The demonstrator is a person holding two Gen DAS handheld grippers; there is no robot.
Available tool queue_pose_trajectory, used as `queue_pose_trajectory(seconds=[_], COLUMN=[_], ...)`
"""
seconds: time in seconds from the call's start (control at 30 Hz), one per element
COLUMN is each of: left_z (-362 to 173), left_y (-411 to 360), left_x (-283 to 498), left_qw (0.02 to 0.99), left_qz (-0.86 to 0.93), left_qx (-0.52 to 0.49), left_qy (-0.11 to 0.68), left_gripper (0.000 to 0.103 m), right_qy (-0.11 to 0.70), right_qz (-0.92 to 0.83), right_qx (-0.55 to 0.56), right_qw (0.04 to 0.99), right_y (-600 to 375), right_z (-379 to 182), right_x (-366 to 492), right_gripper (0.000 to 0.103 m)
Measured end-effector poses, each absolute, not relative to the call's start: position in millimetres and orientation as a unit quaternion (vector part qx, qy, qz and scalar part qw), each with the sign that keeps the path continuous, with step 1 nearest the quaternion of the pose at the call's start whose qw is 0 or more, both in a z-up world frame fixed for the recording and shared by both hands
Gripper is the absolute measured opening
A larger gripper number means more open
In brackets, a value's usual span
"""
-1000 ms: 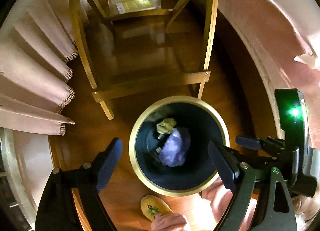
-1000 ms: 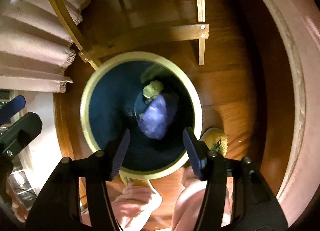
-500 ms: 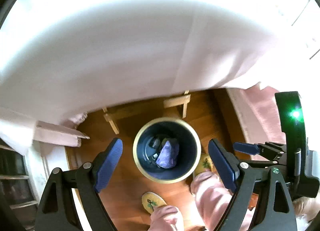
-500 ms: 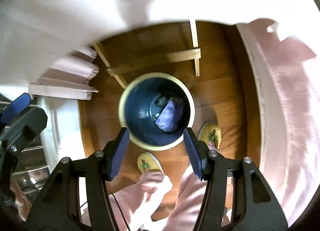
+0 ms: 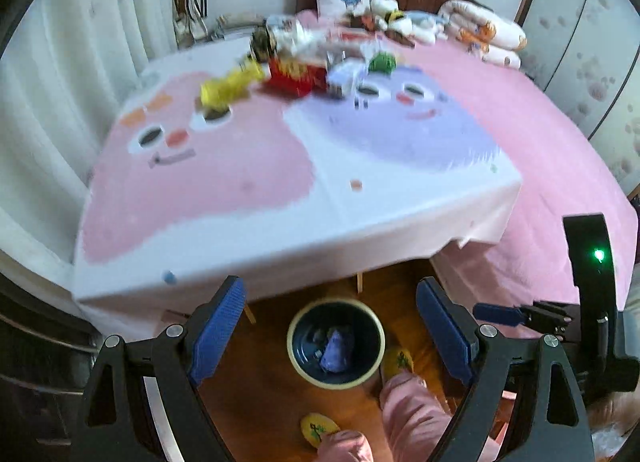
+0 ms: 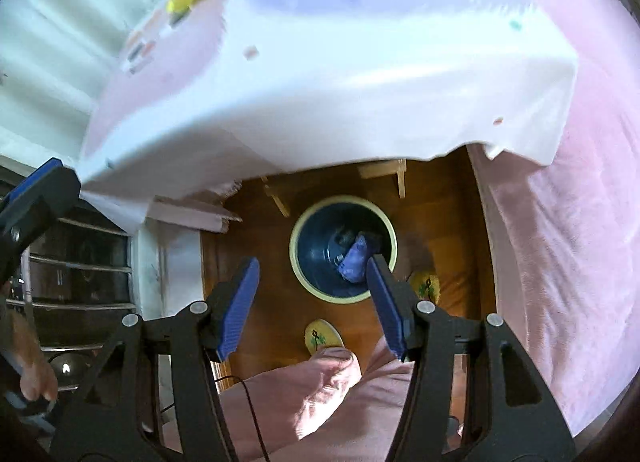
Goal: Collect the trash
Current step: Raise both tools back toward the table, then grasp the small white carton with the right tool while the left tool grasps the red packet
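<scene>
both tongs are hanging spread and empty, the left tongs point(image 5: 328, 336) and right tongs point(image 6: 312, 302) looking down past the person's pink trouser legs point(image 6: 320, 390). just beyond their tips the round dark bin with a cream rim point(image 5: 294, 354) is sitting on the wooden floor, holding a crumpled purple wrapper point(image 5: 338, 348). farther ahead, on the cloth-covered worktop point(image 5: 280, 198), blurred trash is waiting: a yellow wrapper point(image 5: 228, 86) and red carton point(image 5: 294, 76). likely next step: reaching across the worktop's near edge for those.
</scene>
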State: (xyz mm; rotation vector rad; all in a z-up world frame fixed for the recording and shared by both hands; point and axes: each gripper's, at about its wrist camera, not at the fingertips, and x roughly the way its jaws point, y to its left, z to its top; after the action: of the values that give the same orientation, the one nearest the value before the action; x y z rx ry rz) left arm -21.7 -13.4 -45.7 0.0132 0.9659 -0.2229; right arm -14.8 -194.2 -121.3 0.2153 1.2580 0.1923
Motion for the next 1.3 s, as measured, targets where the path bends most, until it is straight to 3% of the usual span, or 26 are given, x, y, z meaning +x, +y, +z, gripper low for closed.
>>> queue_pose_trajectory(seconds=[0.37, 0.63, 0.9, 1.3], left_z=[45.9, 75.7, 74.4, 28.7], left_y=[7.2, 15.8, 9.0, -12.4], left_x=[-16.6, 6.4, 56.6, 201.6], left_qw=[0.909, 0.911, 0.91, 0.875], left_qz=[-0.098, -0.099, -0.079, 0.008], left_qx=[0.014, -0.005, -0.022, -0.092], left_qy=[0.405, 0.401, 0.406, 0.475], left_gripper=[0.089, 0.088, 0.088, 0.088], right_qy=[0.495, 0.473, 0.467, 0.518], right_qz=[0.068, 0.058, 0.058, 0.122], right_qx=[0.072, 0.05, 0.055, 0.087], right_qw=[0.863, 0.877, 0.88, 0.843], right_y=[-194.9, -193.6, -205.7, -225.8], right_z=[-17.1, 13.2, 31.3, 1.7], right_x=[-5.8, 14.6, 75.6, 270.6], right_gripper=[0.053, 0.053, 0.053, 0.053])
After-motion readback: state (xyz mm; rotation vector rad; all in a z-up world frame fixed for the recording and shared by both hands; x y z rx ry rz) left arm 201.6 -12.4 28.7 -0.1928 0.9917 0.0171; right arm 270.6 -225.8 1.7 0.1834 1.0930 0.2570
